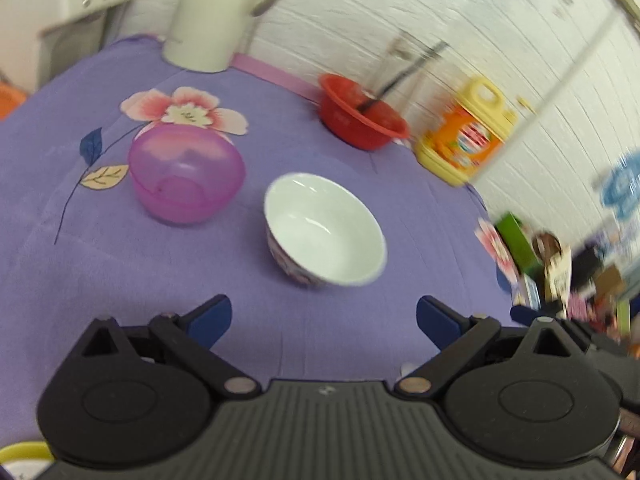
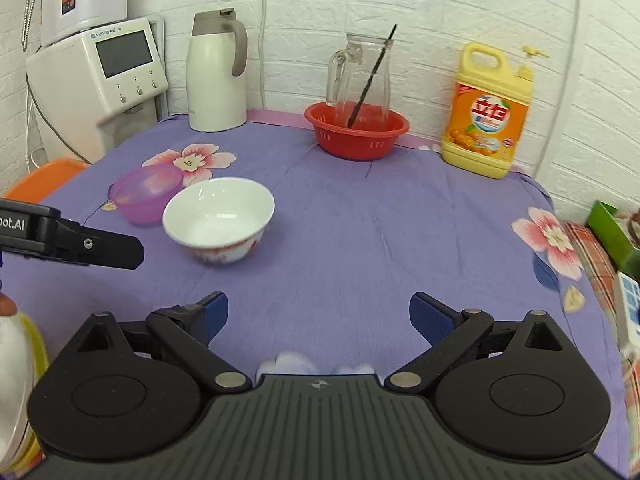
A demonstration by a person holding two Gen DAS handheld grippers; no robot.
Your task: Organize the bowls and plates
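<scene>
A white bowl (image 1: pixel 326 228) with a patterned outside stands on the purple cloth; it also shows in the right wrist view (image 2: pixel 219 218). A translucent purple bowl (image 1: pixel 186 174) stands to its left, seen behind it in the right wrist view (image 2: pixel 144 192). My left gripper (image 1: pixel 324 318) is open and empty, just short of the white bowl; it shows from the side in the right wrist view (image 2: pixel 116 249). My right gripper (image 2: pixel 319 312) is open and empty over bare cloth. A yellow-rimmed white plate (image 2: pixel 18 368) lies at the lower left edge.
At the back stand a white thermos jug (image 2: pixel 216 76), a red basket (image 2: pixel 356 130) holding a glass pitcher (image 2: pixel 360 76), and a yellow detergent bottle (image 2: pixel 490 114). A water dispenser (image 2: pixel 100 76) stands back left. Boxes (image 2: pixel 612 236) lie off the table's right edge.
</scene>
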